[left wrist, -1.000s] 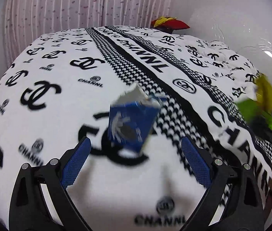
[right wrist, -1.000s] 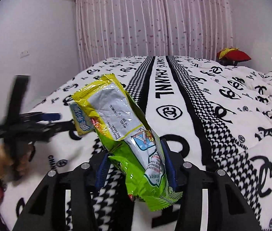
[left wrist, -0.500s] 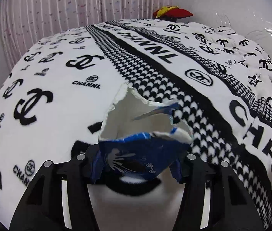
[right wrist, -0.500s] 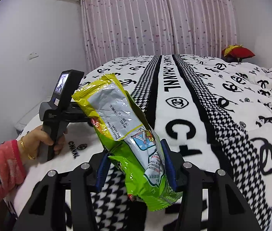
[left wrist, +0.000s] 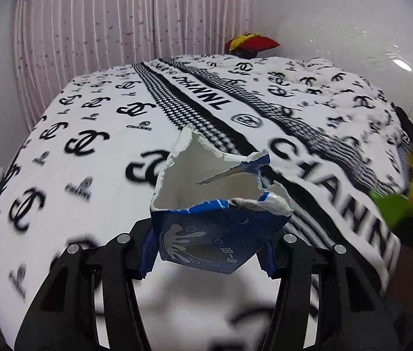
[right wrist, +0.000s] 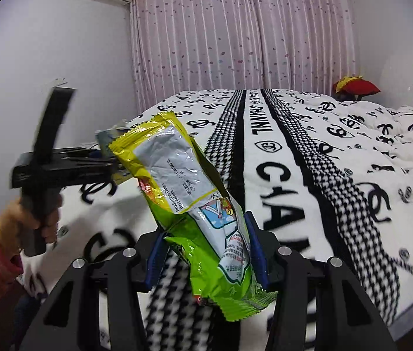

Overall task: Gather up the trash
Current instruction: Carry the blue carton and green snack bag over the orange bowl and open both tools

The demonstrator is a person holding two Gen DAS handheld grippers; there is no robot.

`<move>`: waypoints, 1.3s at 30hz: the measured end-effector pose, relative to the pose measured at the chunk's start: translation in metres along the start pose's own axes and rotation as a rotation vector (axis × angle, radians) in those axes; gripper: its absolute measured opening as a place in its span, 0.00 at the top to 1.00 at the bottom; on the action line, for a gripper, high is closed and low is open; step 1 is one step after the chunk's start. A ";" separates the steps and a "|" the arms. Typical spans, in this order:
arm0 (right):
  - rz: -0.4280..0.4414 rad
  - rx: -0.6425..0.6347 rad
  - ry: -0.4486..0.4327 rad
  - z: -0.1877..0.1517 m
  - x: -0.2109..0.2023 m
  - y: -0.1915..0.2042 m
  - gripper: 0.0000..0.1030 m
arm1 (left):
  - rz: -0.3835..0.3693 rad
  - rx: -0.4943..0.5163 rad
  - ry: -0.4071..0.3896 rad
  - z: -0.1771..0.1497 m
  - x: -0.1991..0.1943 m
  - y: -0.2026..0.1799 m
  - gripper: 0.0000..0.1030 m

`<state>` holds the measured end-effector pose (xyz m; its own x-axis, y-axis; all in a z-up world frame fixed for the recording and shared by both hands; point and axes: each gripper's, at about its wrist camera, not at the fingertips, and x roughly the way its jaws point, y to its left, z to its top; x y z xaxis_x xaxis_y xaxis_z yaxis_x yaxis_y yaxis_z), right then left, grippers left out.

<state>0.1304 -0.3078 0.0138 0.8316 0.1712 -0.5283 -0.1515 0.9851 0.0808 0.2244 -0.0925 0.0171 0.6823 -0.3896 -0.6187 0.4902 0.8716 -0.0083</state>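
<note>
bed behind; left claw clamped on blue carton, right claw on green wrapper.

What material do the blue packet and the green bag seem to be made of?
Blue packet in the left gripper: probably coated paper or a paper-plastic laminate; its torn top edge is ragged and white, the inside matte white.
Green bag in the right gripper: likely thin plastic or foil film; it is glossy, crinkled, with a crimped zigzag seal at its ends.

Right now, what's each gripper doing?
Left gripper: shut on the torn blue packet.
Right gripper: shut on the green snack bag.
</note>
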 end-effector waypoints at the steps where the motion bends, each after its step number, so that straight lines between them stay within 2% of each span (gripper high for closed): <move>1: 0.004 -0.001 0.004 -0.006 -0.008 0.004 0.52 | 0.019 0.002 0.004 -0.010 -0.014 -0.007 0.48; 8: 0.021 -0.031 0.034 -0.050 -0.047 0.033 0.52 | 0.029 -0.021 0.043 -0.086 -0.096 -0.040 0.48; 13: 0.041 -0.050 0.060 -0.083 -0.068 0.053 0.52 | 0.046 -0.056 0.064 -0.139 -0.127 -0.051 0.48; 19: 0.071 -0.079 0.128 -0.125 -0.082 0.072 0.52 | 0.006 -0.080 0.145 -0.202 -0.144 -0.065 0.48; 24: 0.090 -0.081 0.219 -0.163 -0.082 0.080 0.52 | -0.039 -0.076 0.273 -0.258 -0.134 -0.076 0.48; 30: 0.094 -0.036 0.392 -0.211 -0.054 0.084 0.52 | -0.089 -0.101 0.441 -0.310 -0.097 -0.088 0.48; 34: 0.107 0.027 0.538 -0.242 -0.028 0.085 0.52 | -0.125 -0.124 0.552 -0.331 -0.070 -0.094 0.48; 39: 0.109 0.074 0.680 -0.276 0.006 0.086 0.52 | -0.126 -0.146 0.650 -0.348 -0.039 -0.095 0.48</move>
<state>-0.0245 -0.2257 -0.2157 0.2905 0.2468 -0.9245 -0.1585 0.9652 0.2078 -0.0378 -0.0570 -0.2316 0.1373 -0.2720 -0.9524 0.4350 0.8804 -0.1888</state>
